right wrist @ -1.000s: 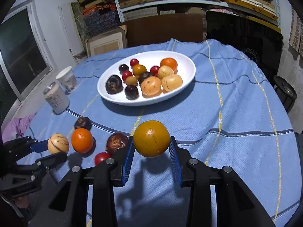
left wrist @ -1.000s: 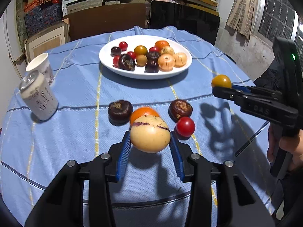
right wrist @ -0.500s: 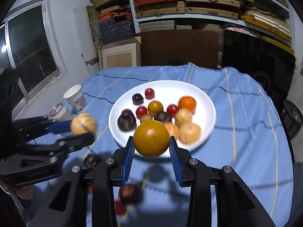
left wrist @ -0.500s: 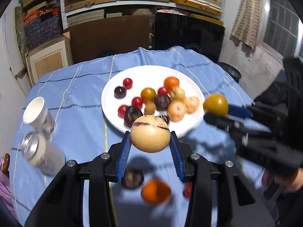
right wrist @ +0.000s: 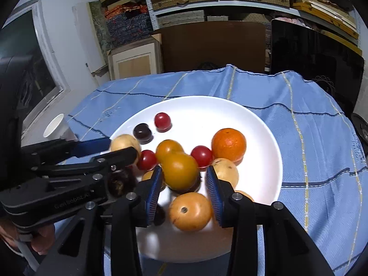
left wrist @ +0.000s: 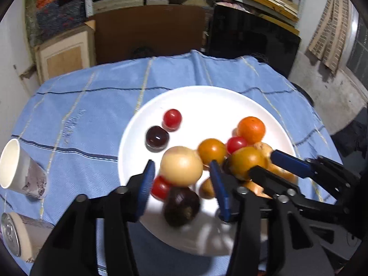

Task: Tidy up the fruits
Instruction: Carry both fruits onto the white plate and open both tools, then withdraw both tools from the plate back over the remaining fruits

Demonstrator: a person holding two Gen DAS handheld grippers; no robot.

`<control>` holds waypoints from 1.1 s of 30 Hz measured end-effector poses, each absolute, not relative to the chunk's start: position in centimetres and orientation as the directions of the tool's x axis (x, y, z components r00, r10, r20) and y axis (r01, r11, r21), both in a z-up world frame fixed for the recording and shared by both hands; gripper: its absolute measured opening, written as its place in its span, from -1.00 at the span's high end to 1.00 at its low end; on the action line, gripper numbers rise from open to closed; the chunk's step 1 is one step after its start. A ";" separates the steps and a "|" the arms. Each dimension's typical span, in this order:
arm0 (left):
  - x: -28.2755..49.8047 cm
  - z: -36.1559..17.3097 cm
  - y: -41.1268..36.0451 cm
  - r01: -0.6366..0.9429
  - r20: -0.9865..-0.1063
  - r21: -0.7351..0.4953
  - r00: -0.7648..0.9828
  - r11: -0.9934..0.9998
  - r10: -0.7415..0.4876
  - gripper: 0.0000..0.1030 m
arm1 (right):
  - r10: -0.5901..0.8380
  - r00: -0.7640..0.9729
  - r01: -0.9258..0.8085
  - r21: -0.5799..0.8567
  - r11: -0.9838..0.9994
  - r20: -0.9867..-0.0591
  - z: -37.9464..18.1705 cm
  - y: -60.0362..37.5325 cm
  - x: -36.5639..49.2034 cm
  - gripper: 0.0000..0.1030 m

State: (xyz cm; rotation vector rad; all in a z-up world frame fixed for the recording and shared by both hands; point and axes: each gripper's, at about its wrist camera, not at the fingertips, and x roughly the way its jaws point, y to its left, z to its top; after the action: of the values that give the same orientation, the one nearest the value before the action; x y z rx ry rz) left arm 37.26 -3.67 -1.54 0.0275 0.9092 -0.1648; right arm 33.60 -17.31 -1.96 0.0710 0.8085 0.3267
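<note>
A pale yellow fruit (left wrist: 181, 165) hangs between the blue pads of my left gripper (left wrist: 181, 162), whose jaws are opening; gaps show on both sides of it. It is over the near part of the white plate (left wrist: 207, 101), above a dark fruit (left wrist: 181, 204) and a red one (left wrist: 159, 187). The jaws of my right gripper (right wrist: 184, 168) are opening too, with a yellow-orange fruit (right wrist: 180, 171) loose between them above the plate (right wrist: 207, 110). Several fruits lie in the plate, among them an orange (right wrist: 228, 145). Each gripper shows in the other's view.
A paper cup (left wrist: 16, 165) and a drinks can (left wrist: 16, 237) stand on the blue checked cloth (left wrist: 80, 119) left of the plate. The two grippers are close side by side. Shelves, a cabinet and dark boards stand behind the table. A hand (right wrist: 41, 241) holds the left gripper.
Both grippers moved forward from the near part of the table to over the plate. Their jaws have widened off the fruits. The loose fruits on the cloth have dropped out of view.
</note>
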 end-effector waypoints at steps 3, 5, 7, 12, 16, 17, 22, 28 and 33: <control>36.6 -1.0 -3.1 0.135 -0.776 -0.065 0.616 0.989 -0.135 -0.48 | 0.326 0.658 -0.245 0.217 0.945 -0.678 -1.6 -18.3 32.7 -0.08; 35.7 -0.6 -2.8 0.137 -0.773 -0.063 0.620 0.989 -0.135 -0.64 | 0.315 0.673 -0.234 0.212 0.949 -0.669 -1.3 -19.0 31.7 -0.29; 34.3 0.0 -2.8 0.150 -0.764 -0.051 0.631 0.987 -0.135 -0.65 | 0.329 0.673 -0.248 0.216 0.944 -0.663 -0.9 -19.3 30.0 -0.29; 30.4 0.8 -3.2 0.180 -0.762 -0.034 0.631 0.983 -0.142 -0.70 | 0.334 0.678 -0.246 0.226 0.942 -0.655 -0.7 -20.0 25.7 -0.45; 26.8 1.0 -3.1 0.190 -0.768 -0.036 0.624 0.981 -0.149 -0.72 | 0.337 0.671 -0.233 0.243 0.942 -0.661 -1.1 -20.4 22.6 -0.45; 26.0 0.9 -3.0 0.194 -0.768 -0.038 0.622 0.980 -0.152 -0.72 | 0.335 0.667 -0.229 0.245 0.942 -0.666 -1.2 -20.4 21.9 -0.45; 21.8 0.4 -2.8 0.206 -0.763 -0.010 0.631 0.979 -0.140 -0.72 | 0.343 0.649 -0.228 0.256 0.939 -0.679 -2.5 -19.9 18.2 -0.45; 18.2 -0.8 -0.9 0.158 -0.766 -0.049 0.628 0.986 -0.139 -0.73 | 0.347 0.628 -0.264 0.229 0.937 -0.696 -3.7 -18.3 15.3 -0.45; 16.2 -2.4 1.1 0.101 -0.780 -0.092 0.611 0.991 -0.134 -0.73 | 0.349 0.603 -0.280 0.220 0.935 -0.717 -4.7 -17.3 14.4 -0.45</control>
State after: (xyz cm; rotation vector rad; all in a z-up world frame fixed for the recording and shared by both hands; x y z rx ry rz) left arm 16.19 1.10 -2.41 -0.0399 0.9037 -0.1355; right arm 14.37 -17.27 -4.68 0.0885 0.8487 0.3646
